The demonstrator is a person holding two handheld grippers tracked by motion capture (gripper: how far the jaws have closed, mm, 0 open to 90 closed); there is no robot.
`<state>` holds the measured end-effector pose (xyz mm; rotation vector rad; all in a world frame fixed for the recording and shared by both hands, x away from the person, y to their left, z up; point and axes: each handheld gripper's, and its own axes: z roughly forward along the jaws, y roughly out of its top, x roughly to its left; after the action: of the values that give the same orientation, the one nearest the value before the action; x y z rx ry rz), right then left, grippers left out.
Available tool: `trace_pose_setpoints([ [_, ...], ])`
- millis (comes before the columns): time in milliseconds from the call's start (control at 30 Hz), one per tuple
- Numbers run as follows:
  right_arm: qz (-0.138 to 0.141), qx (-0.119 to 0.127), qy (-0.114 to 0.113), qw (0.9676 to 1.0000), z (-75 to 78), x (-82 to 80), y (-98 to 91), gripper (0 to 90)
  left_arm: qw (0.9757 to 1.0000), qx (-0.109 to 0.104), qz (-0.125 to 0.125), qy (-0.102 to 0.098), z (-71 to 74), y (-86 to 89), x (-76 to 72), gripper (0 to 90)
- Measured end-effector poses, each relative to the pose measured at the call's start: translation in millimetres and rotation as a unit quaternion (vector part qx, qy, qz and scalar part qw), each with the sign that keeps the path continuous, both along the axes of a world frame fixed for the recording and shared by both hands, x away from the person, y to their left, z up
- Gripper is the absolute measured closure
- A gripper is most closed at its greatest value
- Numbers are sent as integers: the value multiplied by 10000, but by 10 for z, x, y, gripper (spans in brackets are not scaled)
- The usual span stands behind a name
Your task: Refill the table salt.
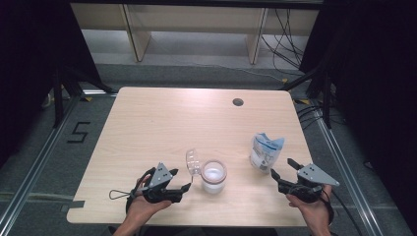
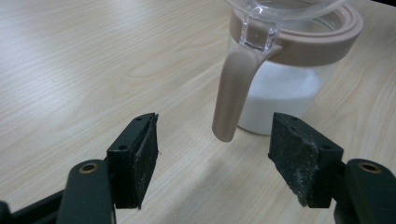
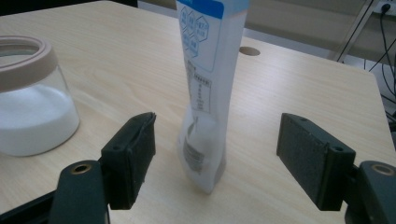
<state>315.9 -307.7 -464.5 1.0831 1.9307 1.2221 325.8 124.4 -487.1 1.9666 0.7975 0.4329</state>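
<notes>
Before you: pale wood-grain table [image 1: 147, 123], clear glass jar [image 1: 214, 177] with dusty-pink rim and white powder, white pouch [image 1: 265, 152] with blue top and hexagon print, your black grippers [image 1: 184, 188] [image 1: 281, 171] bearing grey plates.

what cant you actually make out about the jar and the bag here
- Jar lid: top cut off by the upper edge in the left gripper view.
- Bag print: too small and blurred in the right gripper view; its top is cut off by the upper edge.
- Bag contents: hidden by the opaque wrapper.
- White powder: what it is cannot be told.
</notes>
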Motion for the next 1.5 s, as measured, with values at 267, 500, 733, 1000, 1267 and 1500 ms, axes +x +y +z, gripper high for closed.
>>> trace_pose_setpoints([
  [267,163,-87,173,9997,-21,-108,5,287,9998,-132,66,-91,92,52,-7,338],
  [500,176,-90,351,9992,-48,-211,6,287,9998,-111,27,-143,147,61,-28,403],
  [733,176,-141,453,9987,-85,-286,-28,287,9994,-231,-22,-266,225,54,-21,465],
  [1000,210,-58,570,9981,-112,-348,-69,287,9987,-396,-15,-308,295,62,-21,521],
  [1267,202,-77,580,9981,-115,-396,-85,289,9979,-546,12,-335,326,64,22,670],
  [1500,199,-83,585,9981,-118,-404,-85,290,9976,-492,-92,-488,399,26,5,761],
])
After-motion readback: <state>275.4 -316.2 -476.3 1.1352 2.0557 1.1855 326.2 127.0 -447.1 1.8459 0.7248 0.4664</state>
